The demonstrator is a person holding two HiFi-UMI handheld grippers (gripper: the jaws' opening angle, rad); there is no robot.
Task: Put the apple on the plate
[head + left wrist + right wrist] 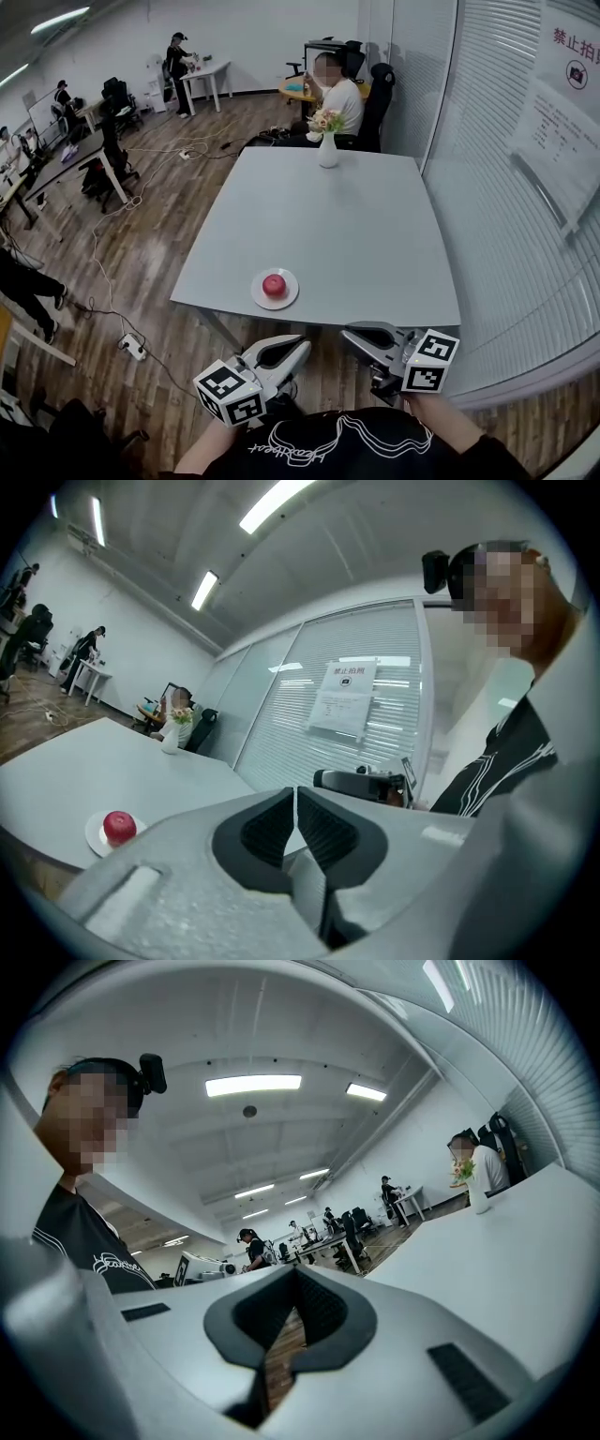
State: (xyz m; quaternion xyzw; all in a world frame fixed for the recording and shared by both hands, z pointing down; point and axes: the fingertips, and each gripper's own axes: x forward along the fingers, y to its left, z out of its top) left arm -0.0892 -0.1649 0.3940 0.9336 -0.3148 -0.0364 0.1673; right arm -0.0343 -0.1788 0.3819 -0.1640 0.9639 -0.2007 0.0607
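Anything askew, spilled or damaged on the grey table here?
Nothing stands out. The red apple sits on the round white plate, the white flower vase stands upright, and the left tongs and right tongs are shut and empty.

The room was a large open office with a wood-plank floor (pixel 150 253) and white walls (pixel 262 37). A pale grey table (pixel 375 234) stood in the middle, with a white vase of flowers (pixel 327 145) near its far edge. Behind it a person (pixel 339 94) sat in a black office chair (pixel 380 98). To the right ran a glass partition with closed blinds (pixel 487 206), and paper notices (pixel 567 131) were stuck on it. Dark desks (pixel 80 155) and chairs lined the left side, and a white table (pixel 208 73) stood by the far wall. Cables and a power strip (pixel 132 348) lay on the floor, and long ceiling lights (pixel 253 1083) were lit.
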